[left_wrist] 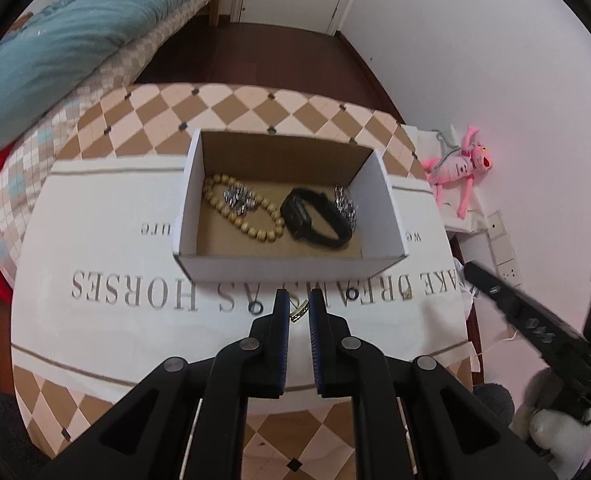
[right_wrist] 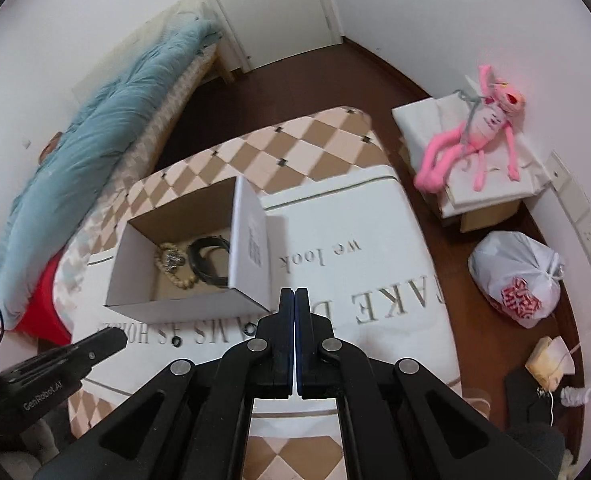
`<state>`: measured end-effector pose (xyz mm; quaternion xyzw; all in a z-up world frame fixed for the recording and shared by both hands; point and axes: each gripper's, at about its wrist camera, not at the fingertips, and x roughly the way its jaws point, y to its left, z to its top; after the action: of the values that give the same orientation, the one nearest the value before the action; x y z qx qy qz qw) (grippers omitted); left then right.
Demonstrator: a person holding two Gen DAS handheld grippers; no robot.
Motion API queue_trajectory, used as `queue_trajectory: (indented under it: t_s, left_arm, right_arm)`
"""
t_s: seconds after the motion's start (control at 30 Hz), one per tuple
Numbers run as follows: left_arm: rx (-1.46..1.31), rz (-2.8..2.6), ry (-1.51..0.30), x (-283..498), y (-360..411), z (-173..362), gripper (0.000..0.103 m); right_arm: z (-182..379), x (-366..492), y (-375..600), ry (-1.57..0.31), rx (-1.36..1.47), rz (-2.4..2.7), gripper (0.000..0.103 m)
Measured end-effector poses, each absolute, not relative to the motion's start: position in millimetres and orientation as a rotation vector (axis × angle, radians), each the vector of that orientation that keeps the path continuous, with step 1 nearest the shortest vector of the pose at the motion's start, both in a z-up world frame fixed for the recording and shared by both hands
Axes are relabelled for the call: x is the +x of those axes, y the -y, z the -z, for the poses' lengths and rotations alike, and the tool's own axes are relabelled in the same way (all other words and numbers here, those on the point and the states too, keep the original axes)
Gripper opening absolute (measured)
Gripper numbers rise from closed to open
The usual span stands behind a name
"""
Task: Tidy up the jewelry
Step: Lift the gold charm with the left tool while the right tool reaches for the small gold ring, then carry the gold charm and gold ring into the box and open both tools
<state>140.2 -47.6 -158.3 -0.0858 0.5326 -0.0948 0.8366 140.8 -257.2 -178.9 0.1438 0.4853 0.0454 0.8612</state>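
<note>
An open white cardboard box [left_wrist: 279, 270] [right_wrist: 183, 308] stands on a lettered white cloth [left_wrist: 115, 220]. Inside lie a wooden bead bracelet [left_wrist: 255, 224] [right_wrist: 175, 280], a sparkly silver piece [left_wrist: 237, 198], a black watch band [left_wrist: 315, 220] [right_wrist: 209, 260] and another silver piece [left_wrist: 345, 202]. Just in front of the box, my left gripper [left_wrist: 299, 306] is shut on a small gold piece [left_wrist: 300, 312]. Two small black rings [left_wrist: 255, 308] [left_wrist: 351, 294] lie on the cloth beside it. My right gripper [right_wrist: 295, 296] is shut and empty, hovering near the box's right corner; the left wrist view shows it [left_wrist: 495, 292] at the right.
The cloth covers a checked tabletop [left_wrist: 255, 100] [right_wrist: 295, 148]. A pink plush toy [left_wrist: 461, 168] [right_wrist: 487, 132] sits on a covered box by the wall. A white plastic bag [right_wrist: 515, 272] lies on the floor. A bed with a blue quilt [left_wrist: 55, 40] [right_wrist: 115, 120] stands to the left.
</note>
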Motion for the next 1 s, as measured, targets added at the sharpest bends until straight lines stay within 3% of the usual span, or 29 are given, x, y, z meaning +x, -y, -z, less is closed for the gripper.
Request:
queue_trajectory:
  t_s: [0.07,0.13,0.17,0.2,0.43,0.57,0.73,1.0]
  left_arm:
    - [-0.178,0.194,-1.129,143.5,50.0,162.1,0.007]
    - [-0.163,0.179,-1.136,145.7,52.6,169.7,0.007]
    - [-0.153,0.169,-1.14,146.5,54.2,174.4,0.007]
    - [-0.141,0.157,-1.143,146.5,55.1,178.9,0.007]
    - [-0.126,0.105,-1.185,145.5,54.7,208.1,0.007]
    - [-0.117,0.097,-1.204,143.3,54.9,218.1,0.007]
    - [-0.125,0.103,-1.211,139.4,54.7,217.7,0.007]
    - [-0.217,0.187,-1.154,150.7,37.9,158.0,0.007]
  right_arm:
    - [191.9,152.9,255.1,-1.08,0.305,-0.085,0.002]
    - [210.6,163.8,251.8,-1.138,0.288,-0.071,0.016]
    - [218.2,166.0,251.3,-1.15,0.275,-0.064,0.032]
    - [224.7,167.0,249.4,-1.157,0.263,-0.063,0.037]
    - [250.9,172.3,229.6,-1.197,0.107,-0.016,0.037]
    - [262.3,168.1,224.6,-1.198,0.061,0.018,0.013]
    - [265.4,162.7,221.9,-1.174,0.056,0.0,0.012]
    - [175.7,152.5,236.9,-1.047,0.304,-0.145,0.012]
